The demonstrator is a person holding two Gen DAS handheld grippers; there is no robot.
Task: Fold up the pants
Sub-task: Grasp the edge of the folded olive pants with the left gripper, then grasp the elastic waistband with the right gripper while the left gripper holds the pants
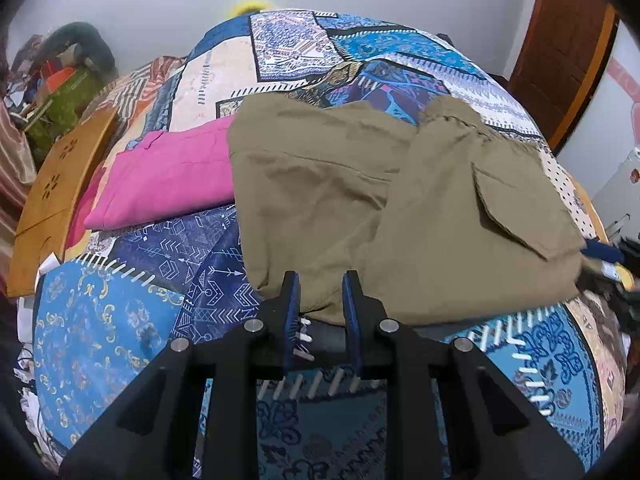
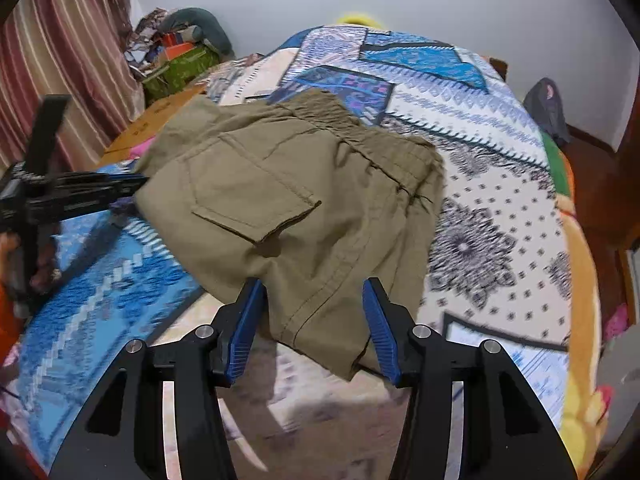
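Observation:
Khaki cargo pants [image 1: 360, 184] lie folded on a patchwork bedspread [image 1: 112, 320]. In the left wrist view my left gripper [image 1: 321, 292] is shut on the near hem of the pants, with cloth pinched between its blue pads. In the right wrist view the same pants [image 2: 288, 184] show a flap pocket and an elastic waistband at the far end. My right gripper [image 2: 312, 312] stands open astride the near corner, cloth between its fingers without being pinched. The left gripper [image 2: 134, 184] grips the pants' left edge there.
A folded pink garment [image 1: 168, 176] lies just left of the pants. A wooden bed board [image 1: 52, 200] runs along the left side, with a cluttered green box [image 2: 180, 68] and a striped curtain [image 2: 68, 60] beyond. A brown door [image 1: 560, 60] stands at the right.

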